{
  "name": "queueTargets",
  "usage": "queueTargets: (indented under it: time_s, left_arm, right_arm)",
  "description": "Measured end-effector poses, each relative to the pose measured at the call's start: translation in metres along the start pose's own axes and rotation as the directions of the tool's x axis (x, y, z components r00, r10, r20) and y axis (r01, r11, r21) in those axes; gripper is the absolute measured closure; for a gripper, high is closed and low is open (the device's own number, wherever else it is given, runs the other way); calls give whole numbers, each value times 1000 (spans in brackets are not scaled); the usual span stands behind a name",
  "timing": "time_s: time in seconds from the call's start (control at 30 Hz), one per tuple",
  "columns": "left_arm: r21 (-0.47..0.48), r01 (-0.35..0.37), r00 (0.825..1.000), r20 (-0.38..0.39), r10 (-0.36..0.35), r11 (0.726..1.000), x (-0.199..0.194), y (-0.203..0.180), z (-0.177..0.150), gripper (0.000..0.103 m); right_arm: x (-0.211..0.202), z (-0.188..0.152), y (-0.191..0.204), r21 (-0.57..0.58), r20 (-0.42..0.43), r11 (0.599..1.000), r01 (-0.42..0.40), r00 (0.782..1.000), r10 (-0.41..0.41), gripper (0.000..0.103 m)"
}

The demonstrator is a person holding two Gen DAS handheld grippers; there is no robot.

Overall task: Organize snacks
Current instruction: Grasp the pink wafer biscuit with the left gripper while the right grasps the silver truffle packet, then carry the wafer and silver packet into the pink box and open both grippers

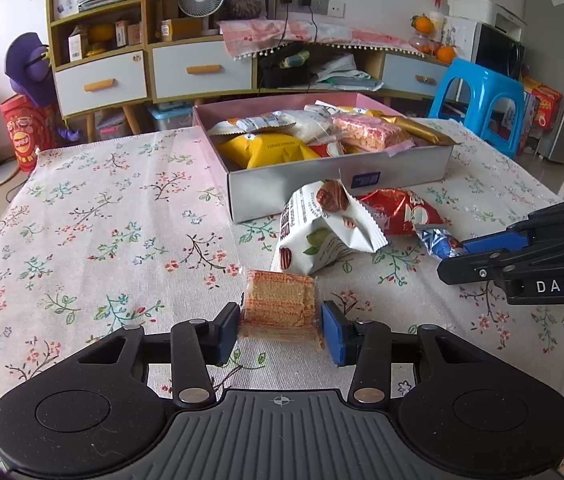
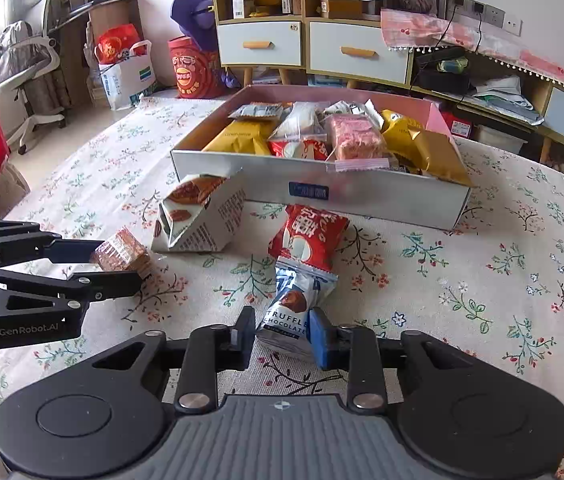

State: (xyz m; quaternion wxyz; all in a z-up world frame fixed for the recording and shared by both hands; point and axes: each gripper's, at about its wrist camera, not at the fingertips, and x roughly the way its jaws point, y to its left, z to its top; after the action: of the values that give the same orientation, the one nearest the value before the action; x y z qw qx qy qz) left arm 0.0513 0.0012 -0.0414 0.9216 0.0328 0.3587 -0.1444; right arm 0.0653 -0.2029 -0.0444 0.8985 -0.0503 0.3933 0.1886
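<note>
Left hand-held gripper (image 1: 280,330) clamped on wafer pack (image 1: 279,307), near front tabletop edge. Right hand-held gripper (image 2: 282,334) pinching truffle chocolate packet (image 2: 292,312) mid-tabletop, short of snack box (image 2: 322,192). Light, crinkly, crushable; grip sides gently.

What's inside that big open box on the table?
The box holds wrapped snacks: yellow packets, a pink puffed bar, a red-and-white packet, gold wrappers. Whatever lies beneath them is covered.

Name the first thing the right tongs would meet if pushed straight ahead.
Shut on the truffle chocolate packet, the right tongs would probably push it into the red snack packet first.
</note>
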Motion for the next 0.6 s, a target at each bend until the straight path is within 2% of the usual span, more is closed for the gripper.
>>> queueTargets:
  time_s: [0.37, 0.6]
  left_arm:
    - [-30, 8, 1000, 19, -8, 1000, -12, 4, 10, 62]
    - [-47, 9, 998, 57, -6, 999, -19, 7, 21, 62]
  right_arm:
    - [-19, 8, 5, 5, 33, 998, -56, 998, 56, 88]
    - [-31, 19, 7, 9, 80, 997, -71, 994, 70, 88]
